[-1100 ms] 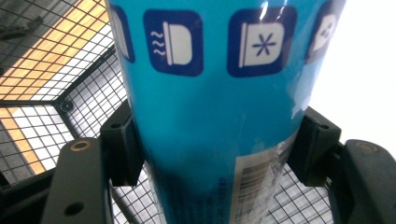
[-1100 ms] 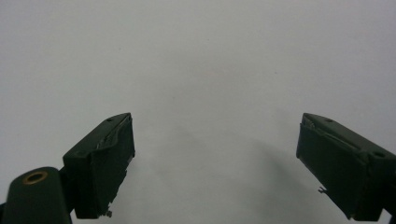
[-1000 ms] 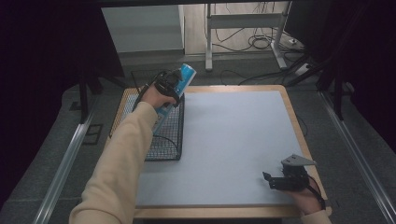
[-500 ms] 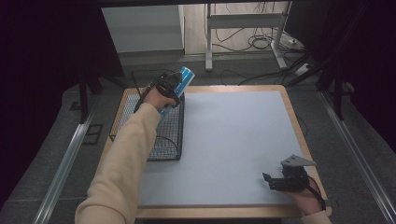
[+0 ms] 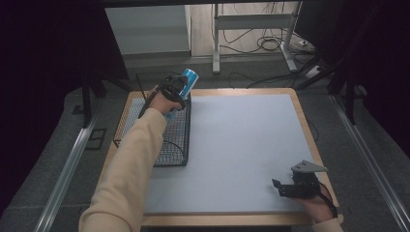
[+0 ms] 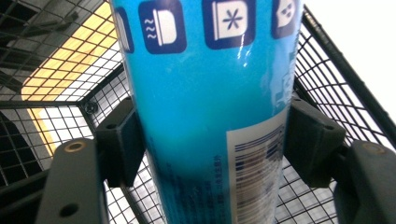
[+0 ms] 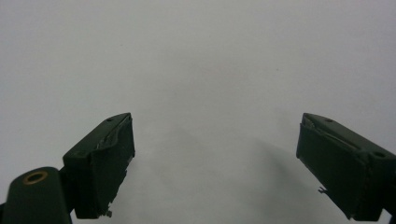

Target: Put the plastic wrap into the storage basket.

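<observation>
Since a second ago the left tongs [image 5: 180,88] and the can [image 5: 186,82] have shifted only slightly over the basket's far end, and their jaws have just been opening. In the left gripper view the can [image 6: 210,112] sits between the two black pads; whether the pads press it or merely flank it cannot be told for sure, though both lie against its sides. The right tongs [image 5: 286,187] have kept still near the tabletop's near right corner, jaws wide apart over bare surface [image 7: 205,70], nothing between them.

The can is a smooth, glossy cylinder in bright blue, with dark blue square icons printed in a row and a white label panel bearing a barcode. Its long axis is tilted, the upper end pointing up and away toward the far right, the lower end hidden behind the hand. The pads are matte black blocks with screw holes.

The basket [image 5: 176,150] is a rectangular cage of thin black wire mesh, standing along the tabletop's left side. The tabletop [image 5: 241,145] is a pale grey matte sheet edged by a light wooden frame. Around it lie grey carpet, metal rails on both sides, a metal frame's legs and loose cables at the far side, and dark curtains.
</observation>
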A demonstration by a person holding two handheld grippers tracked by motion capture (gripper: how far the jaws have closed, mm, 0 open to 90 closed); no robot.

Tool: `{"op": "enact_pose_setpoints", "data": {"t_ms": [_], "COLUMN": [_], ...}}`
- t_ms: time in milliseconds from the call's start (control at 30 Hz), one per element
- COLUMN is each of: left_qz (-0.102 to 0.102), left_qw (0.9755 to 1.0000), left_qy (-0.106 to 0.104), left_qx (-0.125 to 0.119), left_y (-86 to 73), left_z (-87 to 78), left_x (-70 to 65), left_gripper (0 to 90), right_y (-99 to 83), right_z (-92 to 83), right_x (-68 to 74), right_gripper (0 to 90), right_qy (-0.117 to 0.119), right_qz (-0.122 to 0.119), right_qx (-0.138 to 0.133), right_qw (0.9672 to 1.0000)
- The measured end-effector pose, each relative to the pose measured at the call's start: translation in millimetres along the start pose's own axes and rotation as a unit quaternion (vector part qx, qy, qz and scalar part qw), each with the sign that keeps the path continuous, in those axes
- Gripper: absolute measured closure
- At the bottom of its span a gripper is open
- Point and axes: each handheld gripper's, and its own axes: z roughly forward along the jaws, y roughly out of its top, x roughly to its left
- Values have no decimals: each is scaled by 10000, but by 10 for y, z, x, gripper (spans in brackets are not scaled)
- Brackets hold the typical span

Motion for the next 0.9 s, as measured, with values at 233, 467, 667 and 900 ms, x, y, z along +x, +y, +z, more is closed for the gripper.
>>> {"op": "enact_pose_setpoints", "data": {"t_ms": [233, 467, 667, 900], "left_qz": [-206, -215, -78, 160], "left_qw": [9990, 9904, 9838, 9737], "left_qy": [-186, -683, -1016, -1163], "left_qx": [-355, -1185, -1474, -1951], "left_y": [-94, -407, -660, -817], "left_z": [-242, -584, -730, -977], "left_x": [-25, -210, -488, -805], "left_gripper": [145, 171, 166, 183], "right_y": [-3, 16, 33, 59], "right_z": [-7, -34, -26, -10], "right_x": [-1, 8, 33, 42], "right_gripper": [116, 116, 116, 116], "right_qy": [-2, -23, -22, -10], "right_qz": [-2, 8, -50, -83], "right_qx": [-5, -71, -81, -121], "right_qw": [10000, 10000, 10000, 9999]}}
